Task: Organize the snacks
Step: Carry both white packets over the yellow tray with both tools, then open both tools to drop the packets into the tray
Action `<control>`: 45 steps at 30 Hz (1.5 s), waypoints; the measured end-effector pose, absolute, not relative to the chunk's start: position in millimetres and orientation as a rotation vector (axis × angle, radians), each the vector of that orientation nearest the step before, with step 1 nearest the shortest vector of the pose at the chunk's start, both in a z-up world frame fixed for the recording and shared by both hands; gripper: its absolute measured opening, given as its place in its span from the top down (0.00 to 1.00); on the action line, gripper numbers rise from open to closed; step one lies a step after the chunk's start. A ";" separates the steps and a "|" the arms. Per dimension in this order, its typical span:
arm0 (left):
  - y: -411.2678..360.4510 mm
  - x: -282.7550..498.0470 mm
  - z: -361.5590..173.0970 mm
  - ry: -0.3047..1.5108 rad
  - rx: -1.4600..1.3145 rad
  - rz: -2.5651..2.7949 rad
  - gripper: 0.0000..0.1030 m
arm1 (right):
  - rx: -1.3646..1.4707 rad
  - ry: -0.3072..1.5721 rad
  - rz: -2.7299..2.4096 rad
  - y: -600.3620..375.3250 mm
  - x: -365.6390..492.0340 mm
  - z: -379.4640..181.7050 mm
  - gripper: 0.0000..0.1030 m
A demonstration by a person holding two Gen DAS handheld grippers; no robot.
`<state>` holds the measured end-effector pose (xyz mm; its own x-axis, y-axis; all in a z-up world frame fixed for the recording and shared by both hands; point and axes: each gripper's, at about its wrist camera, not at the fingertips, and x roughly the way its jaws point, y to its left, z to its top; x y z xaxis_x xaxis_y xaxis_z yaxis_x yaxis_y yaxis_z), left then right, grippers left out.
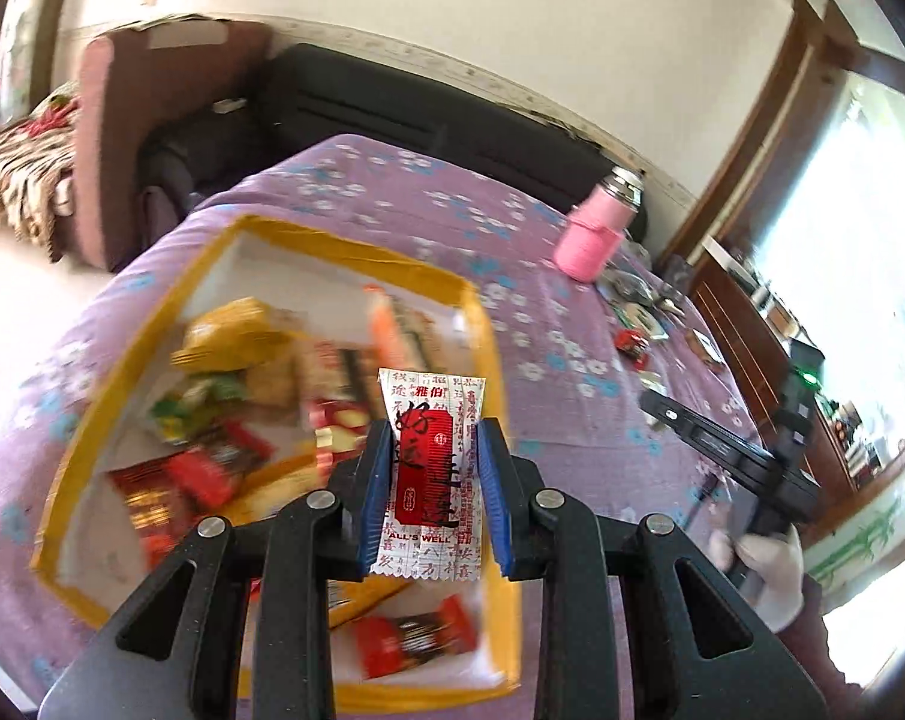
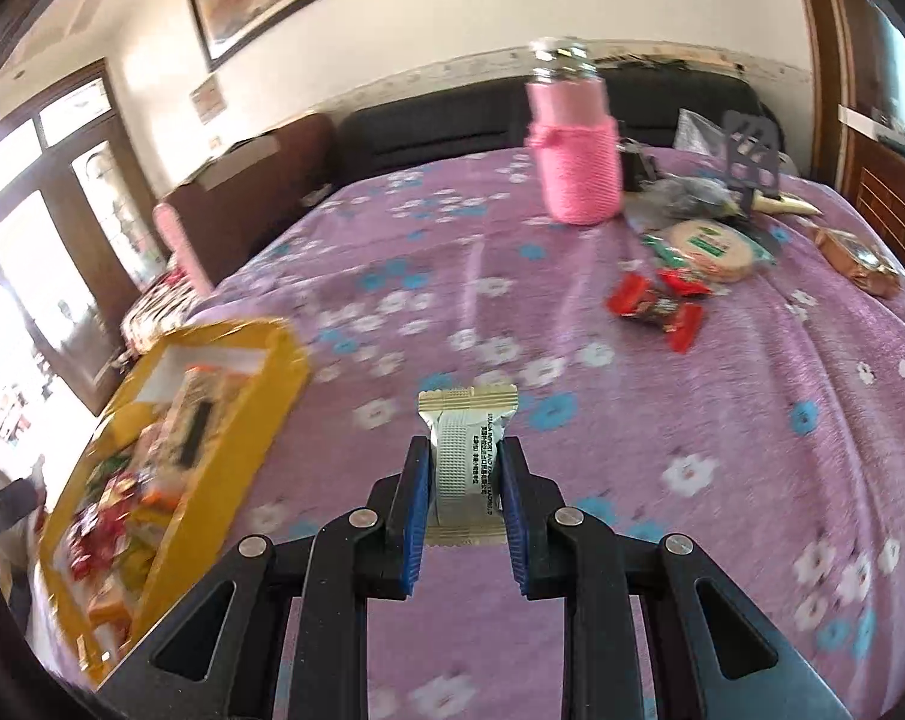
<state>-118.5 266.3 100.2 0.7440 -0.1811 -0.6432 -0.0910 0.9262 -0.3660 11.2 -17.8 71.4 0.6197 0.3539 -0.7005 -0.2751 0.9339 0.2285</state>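
Left gripper (image 1: 433, 468) pinching crinkly red-white sachet (image 1: 433, 468) — yellow box (image 1: 332, 252) beneath

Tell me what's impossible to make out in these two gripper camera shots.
- Left wrist view: snacks in the yellow box are motion-blurred, labels unreadable.
- Left gripper covers the red-and-white packet's sides.
- Right wrist view: silver packet's small print is unreadable; right gripper hides its edges.
- Box cut off at the left edge.

Black left gripper (image 1: 433, 450); blue pads (image 1: 375, 480); white glove (image 1: 770, 570).

Snacks in yellow box (image 1: 356, 252) motion-blurred, box's near corner (image 2: 92, 666) cut off
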 end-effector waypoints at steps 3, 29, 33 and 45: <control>284.2 -126.6 95.4 0.719 -0.404 -0.005 0.75 | 0.078 0.815 0.418 5.3 -6.4 82.5 0.78; 333.2 -130.5 63.7 0.743 -0.481 0.050 0.62 | -0.030 1.039 0.831 238.2 -6.9 61.5 0.73; 330.9 -137.0 73.0 0.721 -0.467 0.056 0.57 | 0.005 1.029 0.832 234.8 -4.1 64.1 0.67; 263.8 -159.0 107.8 0.652 -0.244 0.212 0.24 | 0.015 0.877 0.767 137.8 -62.9 102.7 0.48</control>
<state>-159.0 263.8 107.8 0.7754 0.1179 -0.6204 -0.2698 0.9501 -0.1566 -62.9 137.8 102.7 0.3942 0.6110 -0.6865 -0.5990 0.7374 0.3123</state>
